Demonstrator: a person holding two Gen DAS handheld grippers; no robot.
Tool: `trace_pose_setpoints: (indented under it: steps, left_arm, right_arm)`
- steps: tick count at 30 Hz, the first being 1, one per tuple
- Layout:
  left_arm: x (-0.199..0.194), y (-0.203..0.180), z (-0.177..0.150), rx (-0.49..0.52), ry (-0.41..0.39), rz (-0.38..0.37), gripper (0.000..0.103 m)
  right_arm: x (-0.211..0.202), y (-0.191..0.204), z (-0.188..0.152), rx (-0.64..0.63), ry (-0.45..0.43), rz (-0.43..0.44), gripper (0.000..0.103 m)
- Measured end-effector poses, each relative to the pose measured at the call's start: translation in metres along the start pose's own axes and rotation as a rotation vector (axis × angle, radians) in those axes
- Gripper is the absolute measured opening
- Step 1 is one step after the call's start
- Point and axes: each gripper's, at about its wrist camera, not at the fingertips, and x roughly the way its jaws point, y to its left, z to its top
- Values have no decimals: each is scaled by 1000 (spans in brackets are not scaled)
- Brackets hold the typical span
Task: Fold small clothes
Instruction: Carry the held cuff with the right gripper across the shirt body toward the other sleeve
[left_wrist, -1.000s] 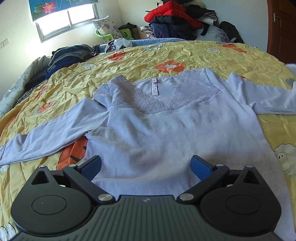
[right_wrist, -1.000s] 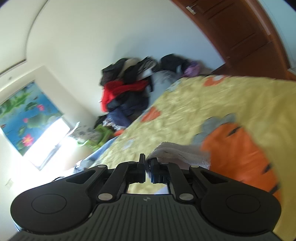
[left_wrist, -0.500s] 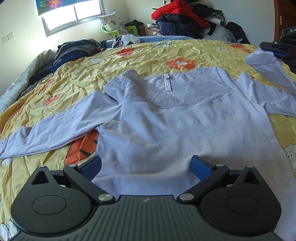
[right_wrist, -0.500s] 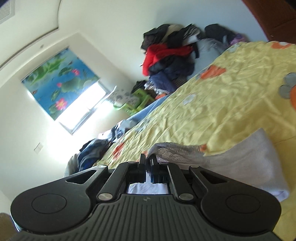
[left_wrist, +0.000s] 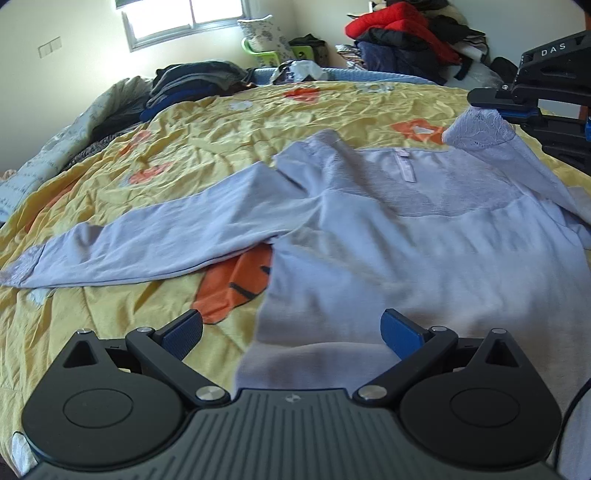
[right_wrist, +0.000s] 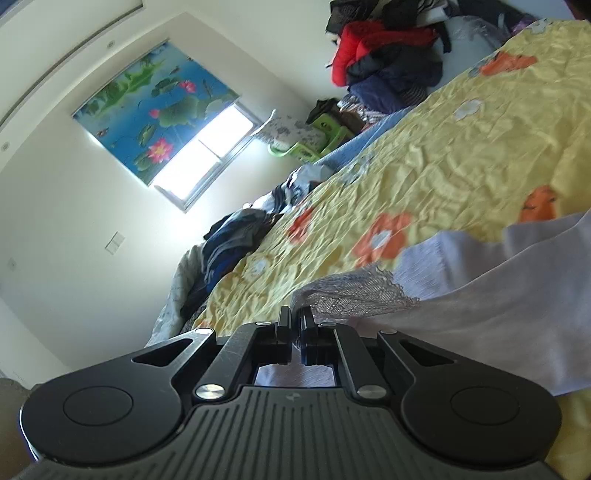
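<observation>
Left wrist view: limp, light top (left_wrist: 424, 258); right gripper (left_wrist: 495, 105) pinches lace cuff (left_wrist: 480, 127), left gripper (left_wrist: 291, 328) spread.

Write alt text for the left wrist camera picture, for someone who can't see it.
A pale lavender long-sleeved top lies spread on a yellow flowered bedspread, with the open left gripper hovering over its hem. At upper right, the right gripper holds the lace cuff of one sleeve lifted; piled clothes sit behind.
</observation>
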Motion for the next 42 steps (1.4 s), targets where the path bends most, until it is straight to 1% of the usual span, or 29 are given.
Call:
trace_pose_setpoints:
  steps: [4,12,16,19,21,23,24,28,31,34,37,42]
  left_arm:
    - [3,15,-2,-24,5,20,103]
    - [10,42,-2,-77,20,56,103]
    - [15,53,-2,-104,36,70,103]
    - [18,61,-3,-123,44,74,103]
    - [18,66,-3,-134,47,77,103]
    - [19,70,-4,-142,51,85,103]
    - [19,72,-4,-146,52,88,103]
    - [21,80,-5,-167,62,96,103]
    - [22,84,-6,-179,66,99,103]
    - [21,85,-7,-178,66,101,103]
    - [21,86,-8,-178,66,106,103]
    - [23,91,-10,-188,73,110,103]
  right_arm:
    - [20,16,-12,1,36,25,10]
    - [64,31,-40,75,108,74,10]
    - [78,40,-52,40,127,95,10]
    - [87,45,-60,-1,148,76,15]
    - [94,45,-64,11,177,69,17]
    - [98,43,-68,27,197,62,31]
    - [99,43,-71,30,203,63,33]
    - [102,44,-77,29,226,63,34]
    - [104,44,-80,34,244,66,39]
    - [107,47,-83,30,263,66,43]
    - [112,51,-88,16,296,70,47]
    - [112,58,-92,-5,322,92,47]
